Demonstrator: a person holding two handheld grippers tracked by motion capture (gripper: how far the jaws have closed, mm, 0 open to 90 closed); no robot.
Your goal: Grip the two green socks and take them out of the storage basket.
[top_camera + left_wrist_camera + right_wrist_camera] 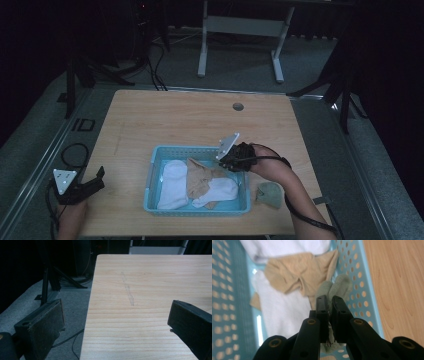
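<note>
Green cloth is pinched between the jaws of our right tool (328, 302): in the right gripper view a pale green sock (334, 288) bulges past the closed tips and a scrap of it hangs below them, over the near wall of the basket (359, 277). From the high view our right forearm comes in from the lower right and bends at the wrist, so that tool (235, 156) sits over the basket's (200, 210) right rim with its grey plate tilted up. Inside the basket lie a white sock (172, 185) on the left, a tan sock (200, 182) across the middle and a second white sock (220, 191) toward the right. Another green sock (270, 194) lies on the table (200, 120) just outside the basket's right wall, under our forearm; the right gripper view does not take it in. Our left tool (82, 187) rests at the table's left edge, well apart from the basket, hand low and level. The left gripper view shows its jaws wide apart with nothing between them (115, 322), pointing across bare wood marked by a faint scratch (128, 293). We can read no lettering anywhere.
</note>
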